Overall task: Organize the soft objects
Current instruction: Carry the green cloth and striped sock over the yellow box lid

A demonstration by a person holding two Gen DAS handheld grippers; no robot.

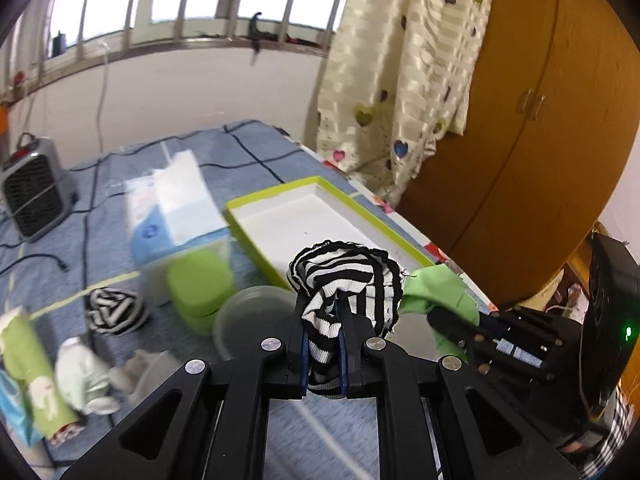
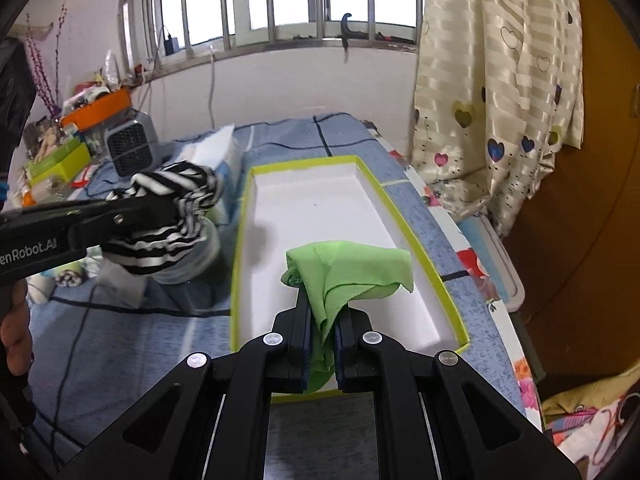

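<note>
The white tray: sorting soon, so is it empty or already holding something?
Empty: the white tray shows bare floor; the green cloth hangs above it, clamped in the right gripper.

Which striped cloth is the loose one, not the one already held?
On the blue plaid bedspread, look left of the lime-rimmed white tray, past the round green container. The loose striped cloth lies bunched flat on the bedspread, whereas its black-and-white twin is clamped up in the left hand-held gripper.
</note>
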